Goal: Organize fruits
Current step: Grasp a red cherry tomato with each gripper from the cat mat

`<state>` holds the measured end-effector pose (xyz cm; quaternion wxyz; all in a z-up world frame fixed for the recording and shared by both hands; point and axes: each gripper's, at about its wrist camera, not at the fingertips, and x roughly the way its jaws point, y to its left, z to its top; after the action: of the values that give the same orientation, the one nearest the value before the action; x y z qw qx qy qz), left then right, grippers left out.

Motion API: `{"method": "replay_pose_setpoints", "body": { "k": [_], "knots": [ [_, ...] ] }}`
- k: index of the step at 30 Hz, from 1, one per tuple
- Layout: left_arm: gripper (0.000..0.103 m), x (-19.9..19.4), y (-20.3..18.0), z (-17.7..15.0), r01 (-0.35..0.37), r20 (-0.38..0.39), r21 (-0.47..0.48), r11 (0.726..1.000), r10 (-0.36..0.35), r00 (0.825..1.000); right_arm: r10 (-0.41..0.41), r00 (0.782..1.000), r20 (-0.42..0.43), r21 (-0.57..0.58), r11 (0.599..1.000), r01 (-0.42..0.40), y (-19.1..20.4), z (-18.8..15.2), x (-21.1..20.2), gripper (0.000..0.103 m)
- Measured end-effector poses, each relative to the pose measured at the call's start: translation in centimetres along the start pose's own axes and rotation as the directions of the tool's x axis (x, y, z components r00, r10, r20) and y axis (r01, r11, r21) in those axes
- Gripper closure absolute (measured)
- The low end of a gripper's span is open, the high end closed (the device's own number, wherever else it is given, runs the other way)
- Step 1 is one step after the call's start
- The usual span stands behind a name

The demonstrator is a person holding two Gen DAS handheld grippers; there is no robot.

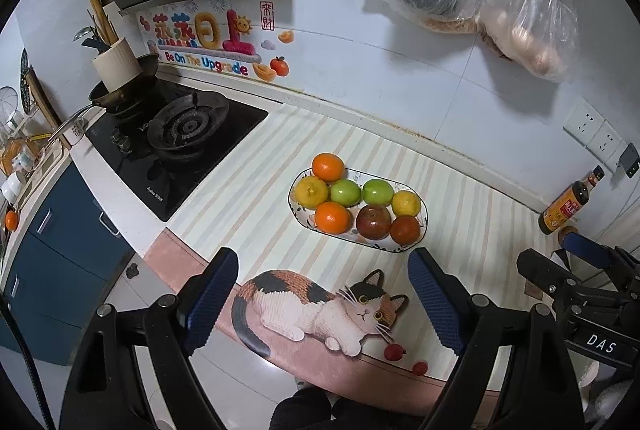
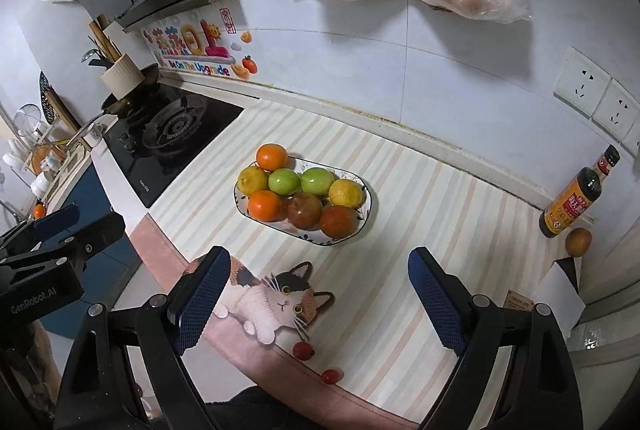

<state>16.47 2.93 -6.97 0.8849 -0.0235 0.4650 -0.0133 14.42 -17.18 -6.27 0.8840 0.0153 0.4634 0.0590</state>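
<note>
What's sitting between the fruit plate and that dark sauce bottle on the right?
Nothing: in the right wrist view only bare striped mat runs from the fruit plate to the sauce bottle. A brownish fruit sits just in front of the bottle.

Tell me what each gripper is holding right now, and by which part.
Nothing. The left gripper and right gripper are both open and empty, above the mat, short of the fruit plate.

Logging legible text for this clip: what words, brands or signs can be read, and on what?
"Be On The Upgrade": wall sticker, under large Chinese characters.
"DAS": right gripper body.
"GenRobot.AI": left gripper body.
Sauce bottle label: blurred.
Stove brand: too small.
</note>
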Motion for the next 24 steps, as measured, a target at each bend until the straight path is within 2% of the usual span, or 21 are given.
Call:
{"method": "replay_pose_setpoints", "body": {
  "k": [10, 14, 16, 17, 18, 20, 21, 22, 23, 24],
  "knots": [
    [0.016, -1.0, -0.1, -0.1, -0.002, 0.018, -0.003, 1.000, 0.002, 1.000, 0.008, 1.000, 0.028, 0.023, 1.000, -0.009, -0.2, 0.1, -1.4, 0.010],
    [0.016, -0.1, 0.0, -0.2, 0.011, -0.010, -0.001, 1.000, -0.011, 1.000, 0.026, 1.000, -0.009, 0.047, 0.999, -0.026, -0.7, -0.1, 0.0, 0.006],
    [0.001, 1.0, -0.1, -0.4, 0.004, -0.040, 0.009, 1.000, -0.003, 0.999, 0.045, 0.997, -0.068, 0.062, 0.997, -0.041, -1.2, -0.8, 1.9, 0.006],
    [0.000, 1.6, -0.1, -0.7, 0.001, -0.055, 0.012, 1.000, -0.001, 0.998, 0.052, 0.993, -0.106, 0.066, 0.997, -0.045, -1.4, -1.2, 3.0, 0.006],
    [0.000, 2.6, 0.0, -1.0, -0.003, -0.078, 0.014, 1.000, 0.004, 0.997, 0.061, 0.987, -0.147, 0.068, 0.996, -0.051, -1.6, -1.8, 4.3, 0.006],
    [0.000, 4.3, -0.1, -1.8, -0.006, -0.125, 0.015, 1.000, 0.008, 0.992, 0.100, 0.960, -0.262, 0.097, 0.992, -0.077, -2.3, -3.5, 7.9, 0.006],
    [0.000, 5.5, -0.2, -2.3, -0.009, -0.159, 0.020, 1.000, 0.013, 0.987, 0.118, 0.936, -0.330, 0.115, 0.990, -0.085, -2.8, -4.8, 10.2, 0.006],
    [0.000, 6.6, -0.3, -2.9, -0.014, -0.189, 0.027, 1.000, 0.019, 0.982, 0.126, 0.923, -0.364, 0.127, 0.988, -0.085, -3.0, -5.7, 11.4, 0.006],
    [0.000, 7.7, -0.4, -3.5, -0.021, -0.221, 0.033, 0.999, 0.028, 0.975, 0.131, 0.896, -0.425, 0.141, 0.987, -0.077, -3.5, -7.4, 13.6, 0.006],
    [0.000, 9.0, -0.5, -4.2, -0.024, -0.262, 0.038, 0.999, 0.033, 0.965, 0.136, 0.882, -0.452, 0.153, 0.985, -0.074, -3.8, -8.4, 14.6, 0.007]
  ]
}}
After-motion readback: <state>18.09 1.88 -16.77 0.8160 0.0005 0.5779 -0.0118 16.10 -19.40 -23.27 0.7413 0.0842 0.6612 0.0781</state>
